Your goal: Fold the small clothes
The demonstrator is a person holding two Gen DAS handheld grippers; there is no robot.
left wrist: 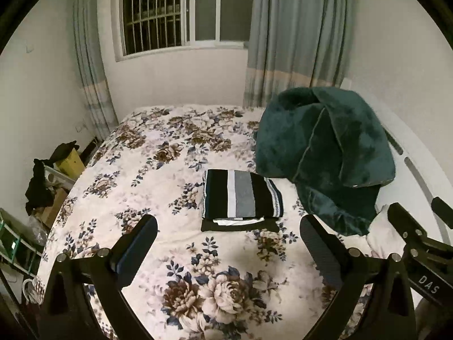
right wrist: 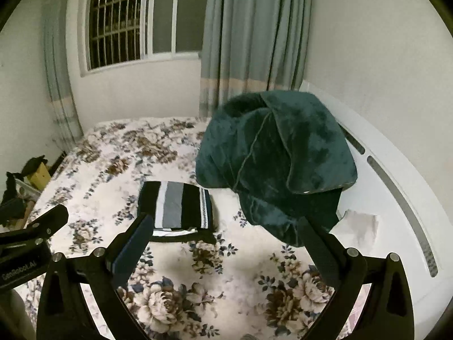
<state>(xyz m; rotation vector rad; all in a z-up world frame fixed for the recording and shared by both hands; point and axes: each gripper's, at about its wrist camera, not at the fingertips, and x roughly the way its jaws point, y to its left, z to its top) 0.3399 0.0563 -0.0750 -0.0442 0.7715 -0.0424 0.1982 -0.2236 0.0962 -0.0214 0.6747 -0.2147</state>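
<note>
At the bottom of each wrist view the jaws stand wide apart with nothing between them: the left gripper (left wrist: 228,243) and the right gripper (right wrist: 225,240) both hang over the floral bedspread (left wrist: 170,170), and each shows at the edge of the other's frame. Just beyond the fingertips, at mid-frame, lies the folded striped garment (left wrist: 242,194), a neat rectangle banded in black, white and grey with a patterned white trim along its right edge. It rests on a flat black piece (left wrist: 240,226) that pokes out underneath at the near side; a sliver of white shows between the two, and what these lower layers are cannot be made out. In the left view the stack sits ahead of the gap between the jaws; in the right view it sits toward the left finger, partly hidden by it. To the right, a heaped dark green plush blanket (right wrist: 277,153) rises against the white headboard (right wrist: 396,175), close beside the stack. At the top of the frame are grey curtains (right wrist: 254,42) and a barred window (left wrist: 153,14).
</note>
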